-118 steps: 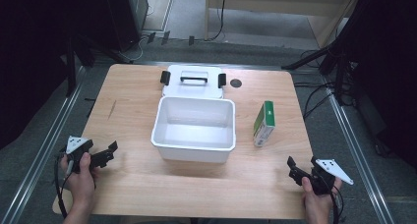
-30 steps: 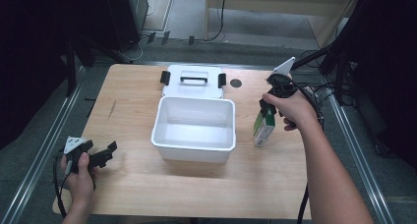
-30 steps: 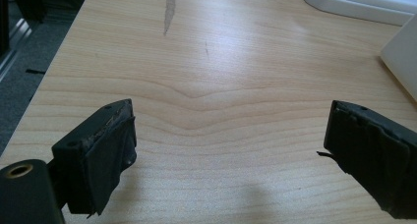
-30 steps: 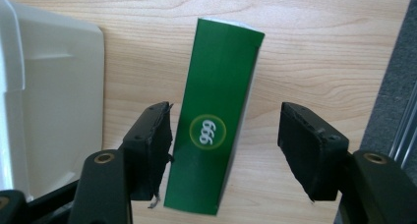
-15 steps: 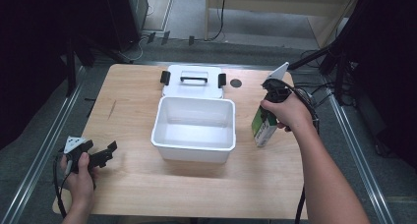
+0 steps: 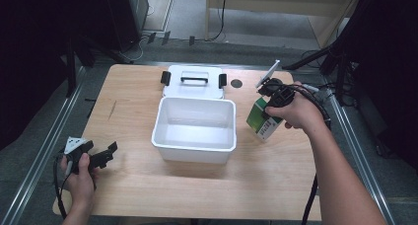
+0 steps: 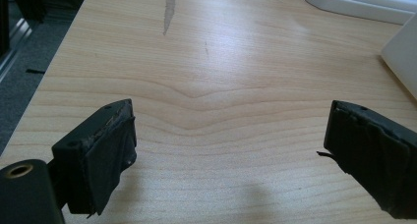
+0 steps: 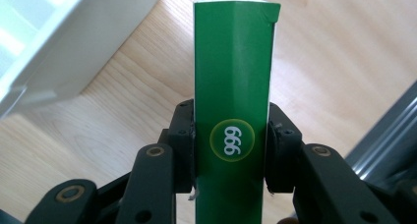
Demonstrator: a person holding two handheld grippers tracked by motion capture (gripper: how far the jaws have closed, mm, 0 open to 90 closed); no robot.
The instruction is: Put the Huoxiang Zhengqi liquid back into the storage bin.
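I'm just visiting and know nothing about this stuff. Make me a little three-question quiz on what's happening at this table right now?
1. True or false: the right gripper has its jaws pressed on both sides of the green box.
2. Where is the left gripper? A) inside the white bin B) over bare wooden table, jaws wide apart C) on the white lid
3. Fill in: the number printed on the green box is ___.

Key: 1 true; 2 B; 3 999.
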